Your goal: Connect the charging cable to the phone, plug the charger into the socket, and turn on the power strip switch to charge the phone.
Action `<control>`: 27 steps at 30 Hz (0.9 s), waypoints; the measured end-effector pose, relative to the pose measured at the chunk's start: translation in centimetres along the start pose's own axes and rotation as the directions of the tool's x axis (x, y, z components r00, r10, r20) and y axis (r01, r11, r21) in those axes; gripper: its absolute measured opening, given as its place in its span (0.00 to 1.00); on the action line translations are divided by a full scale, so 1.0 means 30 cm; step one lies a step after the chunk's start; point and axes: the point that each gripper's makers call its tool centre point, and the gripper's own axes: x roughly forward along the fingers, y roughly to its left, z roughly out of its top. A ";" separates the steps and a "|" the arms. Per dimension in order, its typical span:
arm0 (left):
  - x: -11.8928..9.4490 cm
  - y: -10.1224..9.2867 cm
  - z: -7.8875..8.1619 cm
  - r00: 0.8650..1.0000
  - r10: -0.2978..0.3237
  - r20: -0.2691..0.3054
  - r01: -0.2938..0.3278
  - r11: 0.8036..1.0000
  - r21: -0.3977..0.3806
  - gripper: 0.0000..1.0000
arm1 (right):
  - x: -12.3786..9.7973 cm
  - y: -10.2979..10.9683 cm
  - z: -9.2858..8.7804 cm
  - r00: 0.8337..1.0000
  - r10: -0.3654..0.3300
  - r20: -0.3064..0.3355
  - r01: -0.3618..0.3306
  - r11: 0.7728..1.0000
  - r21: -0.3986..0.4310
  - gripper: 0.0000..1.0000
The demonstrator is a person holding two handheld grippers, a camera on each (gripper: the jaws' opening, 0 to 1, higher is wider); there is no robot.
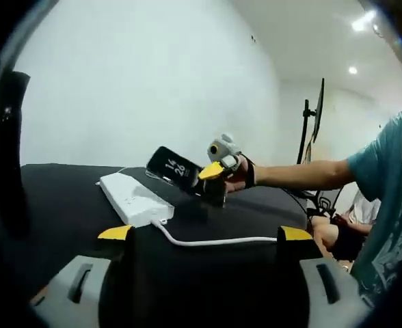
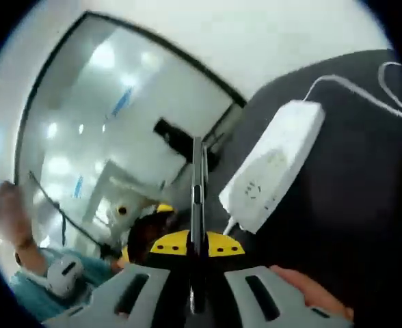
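Right gripper (image 1: 213, 179) clamps phone (image 1: 174, 169) edge-on, raised above table (image 1: 57, 198), 1 o'clock of power strip (image 1: 134, 199). Left gripper (image 1: 205, 234) jaws wide apart, empty. Advice: keep phone steady, port exposed; left gripper fetches cable (image 1: 215, 240) plug.

Black tabletop (image 1: 57, 195), white wall (image 1: 139, 82), ceiling lights (image 1: 352, 70) — a dark monitor stand (image 1: 309, 126) at the far side

Place: a lab or office-like recording room
Walls: plain white wall (image 1: 153, 82)
Ceiling: recessed lights (image 1: 352, 70)
Furniture: black-covered tabletop (image 1: 64, 198)
Equipment: a dark stand (image 1: 305, 130)
Partition: glass wall (image 2: 112, 116)
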 end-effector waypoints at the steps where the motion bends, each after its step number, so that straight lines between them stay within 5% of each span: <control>1: 0.005 -0.011 0.006 1.000 -0.010 0.000 0.010 1.000 0.001 0.81 | -0.034 -0.004 0.014 0.998 -0.038 0.051 0.039 0.999 -0.013 0.05; 5: 0.033 -0.045 0.028 0.999 -0.050 0.008 0.050 0.999 0.007 0.82 | -0.127 -0.014 0.052 0.968 -0.134 0.212 0.122 0.990 0.068 0.05; 7: 0.047 -0.058 0.032 0.998 -0.063 -0.001 0.063 0.998 0.023 0.82 | -0.182 -0.031 0.073 0.930 -0.194 0.312 0.151 0.976 0.155 0.05; 12: 0.071 -0.086 0.044 0.995 -0.097 -0.009 0.098 0.994 0.041 0.82 | -0.350 -0.070 0.137 0.787 -0.306 0.535 0.101 0.920 0.378 0.05; 15: 0.078 -0.102 0.050 0.993 -0.117 -0.011 0.117 0.992 0.049 0.82 | -0.492 -0.102 0.176 0.641 -0.383 0.665 0.045 0.884 0.466 0.05; 17: 0.082 -0.114 0.052 0.991 -0.130 -0.013 0.131 0.990 0.056 0.82 | -0.553 -0.114 0.173 0.575 -0.424 0.700 -0.002 0.855 0.519 0.05; 19: 0.083 -0.119 0.052 0.991 -0.137 -0.015 0.137 0.989 0.063 0.82 | -0.628 -0.143 0.166 0.484 -0.479 0.732 -0.023 0.829 0.558 0.05; 23: 0.083 -0.122 0.064 0.989 -0.148 -0.006 0.148 0.986 0.078 0.82 | -0.776 -0.238 0.104 0.311 -0.651 0.692 -0.011 0.726 0.688 0.05; 27: 0.078 -0.120 0.072 0.987 -0.161 0.012 0.160 0.985 0.065 0.81 | -0.897 -0.299 0.056 0.148 -0.735 0.662 -0.052 0.663 0.747 0.05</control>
